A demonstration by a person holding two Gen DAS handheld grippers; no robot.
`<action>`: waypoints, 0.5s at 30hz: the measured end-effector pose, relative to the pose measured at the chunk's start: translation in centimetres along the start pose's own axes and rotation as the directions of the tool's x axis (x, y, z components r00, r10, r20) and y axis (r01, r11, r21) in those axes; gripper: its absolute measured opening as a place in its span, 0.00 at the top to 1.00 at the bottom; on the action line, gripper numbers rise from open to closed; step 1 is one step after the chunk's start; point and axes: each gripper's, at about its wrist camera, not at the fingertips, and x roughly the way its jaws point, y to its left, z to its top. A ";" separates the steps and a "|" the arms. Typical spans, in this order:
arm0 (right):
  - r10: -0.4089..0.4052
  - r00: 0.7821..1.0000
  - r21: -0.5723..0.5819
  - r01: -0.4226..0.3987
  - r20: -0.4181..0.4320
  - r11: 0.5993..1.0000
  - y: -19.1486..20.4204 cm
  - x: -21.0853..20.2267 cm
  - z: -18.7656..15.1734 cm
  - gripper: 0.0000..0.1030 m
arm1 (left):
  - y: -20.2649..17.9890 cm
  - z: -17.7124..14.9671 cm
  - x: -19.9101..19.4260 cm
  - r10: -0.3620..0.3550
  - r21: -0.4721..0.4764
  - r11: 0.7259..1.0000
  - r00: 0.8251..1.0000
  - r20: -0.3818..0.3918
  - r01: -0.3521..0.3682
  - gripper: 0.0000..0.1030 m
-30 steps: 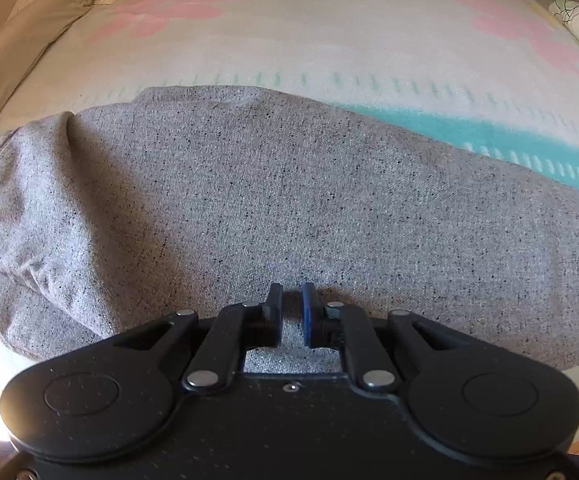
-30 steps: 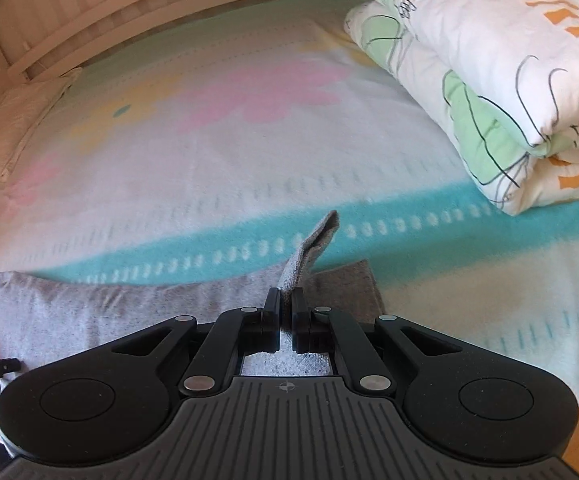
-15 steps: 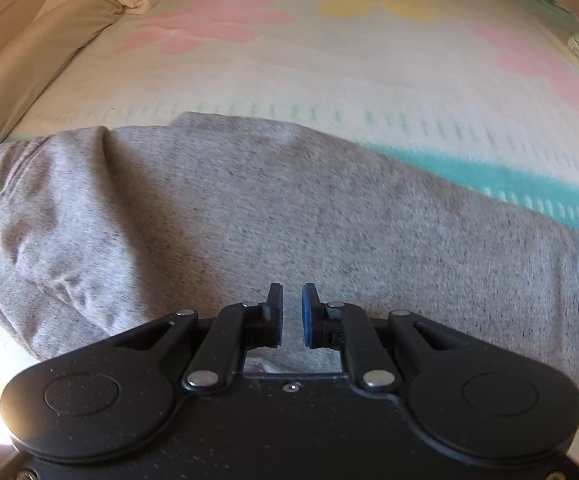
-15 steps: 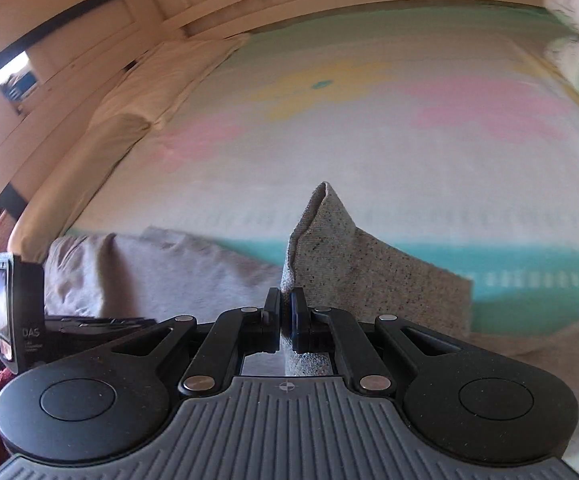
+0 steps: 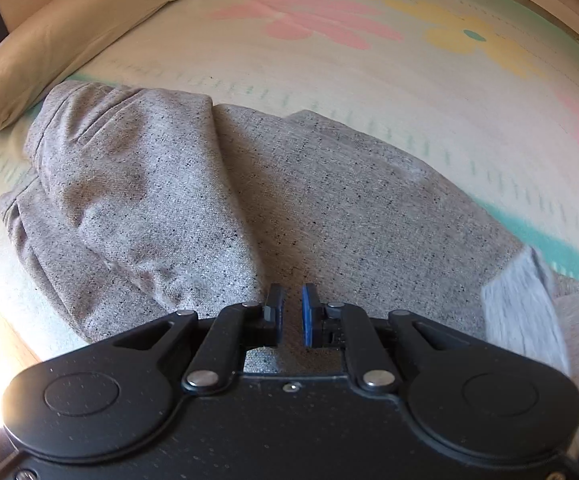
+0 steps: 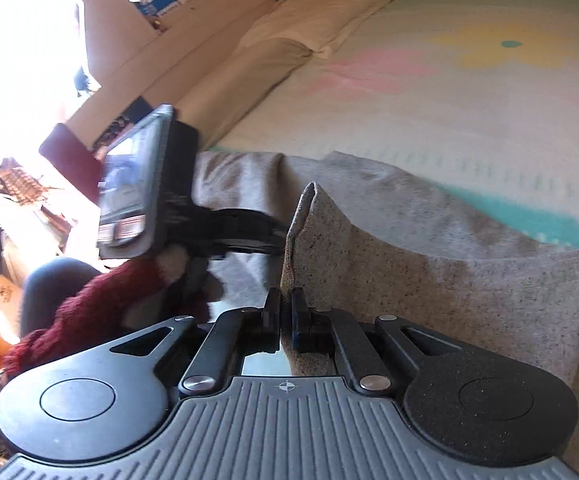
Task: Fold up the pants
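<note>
Pants, heather-grey speckled knit (image 5: 329, 208): fold in progress on flower-print bed blanket (image 5: 369, 76).

Right gripper (image 6: 286, 322): jaws clamped on a raised flap of the leg end, which a second ago stood low near the teal stripe and now rises tall, carried across toward the left gripper (image 5: 289, 316); I judge the lengthwise fold about halfway over. Left gripper: pads slightly apart, nothing between them, resting at the near edge; its view has swung to show the bunched waist end beside a long beige bolster pillow (image 5: 69, 36). Containers: none visible, contents not applicable.
</note>
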 end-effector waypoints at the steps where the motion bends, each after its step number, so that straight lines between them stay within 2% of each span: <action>1: 0.037 0.999 -0.025 -0.037 0.009 0.999 0.7 -0.7 -0.1 0.95 | 0.0 0.1 0.0 0.000 -0.007 1.000 1.000 -0.003 0.000 0.83; 5: 0.115 0.992 -0.096 -0.110 0.045 0.989 2.6 -3.1 -0.5 0.95 | 0.0 0.4 0.1 0.024 -0.016 1.000 1.000 0.004 -0.023 0.83; 8: 0.096 0.992 -0.066 -0.091 0.078 0.994 1.4 -5.4 -0.7 0.95 | -0.6 0.3 0.1 0.038 0.009 0.999 0.999 0.008 -0.038 0.83; 10: 0.012 0.993 -0.044 -0.007 0.119 0.999 -0.4 -7.0 -0.6 0.95 | -1.3 0.1 0.1 0.037 0.028 0.999 0.999 0.008 -0.037 0.83; 12: -0.107 0.981 0.022 0.105 0.160 0.994 -2.9 -8.9 -0.8 0.95 | -2.1 -0.1 0.2 0.028 0.051 0.998 1.000 0.005 -0.028 0.83; 14: -0.232 0.950 0.133 0.208 0.208 0.969 -6.0 -11.6 -1.4 0.95 | -3.0 -0.3 0.3 0.017 0.074 0.997 1.000 0.003 -0.018 0.83; 15: -0.307 0.926 0.199 0.265 0.222 0.944 -7.6 -13.0 -1.9 0.95 | -3.5 -0.4 0.2 0.010 0.085 0.996 1.000 0.003 -0.010 0.83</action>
